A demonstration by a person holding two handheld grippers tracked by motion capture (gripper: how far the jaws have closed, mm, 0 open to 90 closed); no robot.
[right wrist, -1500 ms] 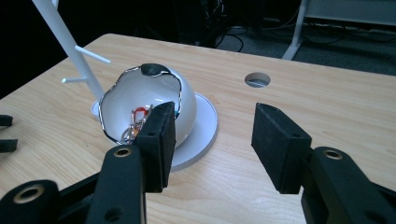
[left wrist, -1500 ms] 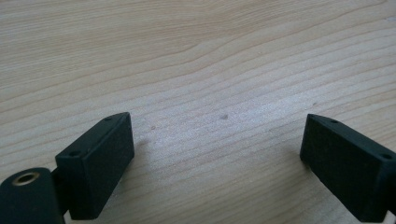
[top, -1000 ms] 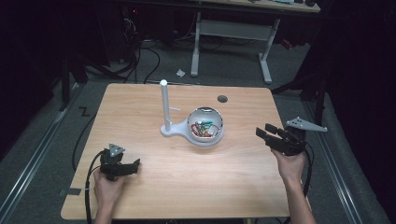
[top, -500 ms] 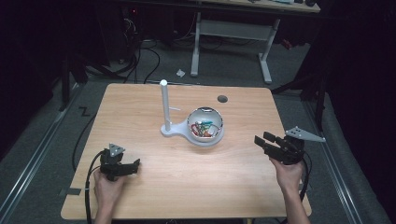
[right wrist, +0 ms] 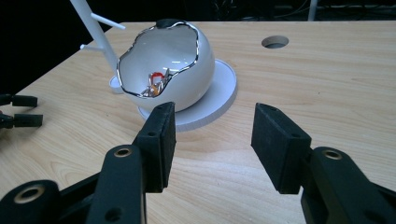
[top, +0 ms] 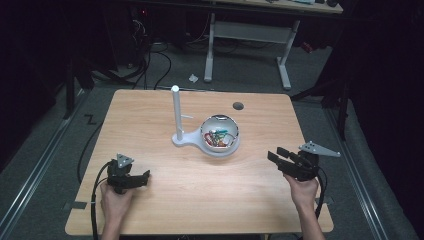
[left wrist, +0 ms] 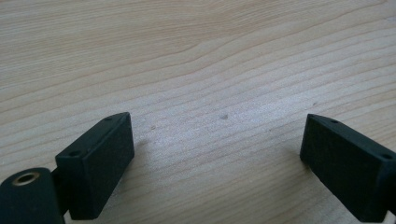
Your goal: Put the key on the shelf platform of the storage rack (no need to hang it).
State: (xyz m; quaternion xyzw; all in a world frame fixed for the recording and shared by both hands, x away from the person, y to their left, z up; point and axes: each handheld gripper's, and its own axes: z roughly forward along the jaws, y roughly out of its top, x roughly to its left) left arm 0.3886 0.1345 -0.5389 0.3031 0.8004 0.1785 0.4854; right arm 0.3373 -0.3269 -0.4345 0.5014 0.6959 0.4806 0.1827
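A white egg-shaped bowl (top: 220,135) with a jagged silver rim sits on a white round base at the table's middle. Small colourful pieces (top: 218,139) lie inside it. In the right gripper view the bowl (right wrist: 177,70) stands just beyond my jaws, slightly left. A white post (top: 176,111) with short pegs rises from the same base. My right gripper (top: 276,153) is open at the table's right, pointing toward the bowl, with nothing between its jaws (right wrist: 212,135). At the front left, my left gripper (top: 145,175) rests low and open over bare wood (left wrist: 215,158).
The wooden table (top: 200,200) has a round cable hole (top: 238,105) behind the bowl. The left gripper's tips (right wrist: 21,109) show at the far left of the right gripper view. Behind the table, desk legs (top: 285,65) and cables (top: 150,55) stand on dark floor.
My right gripper has come down and back toward the front edge, a little to the left. The left gripper and the bowl have stayed put.
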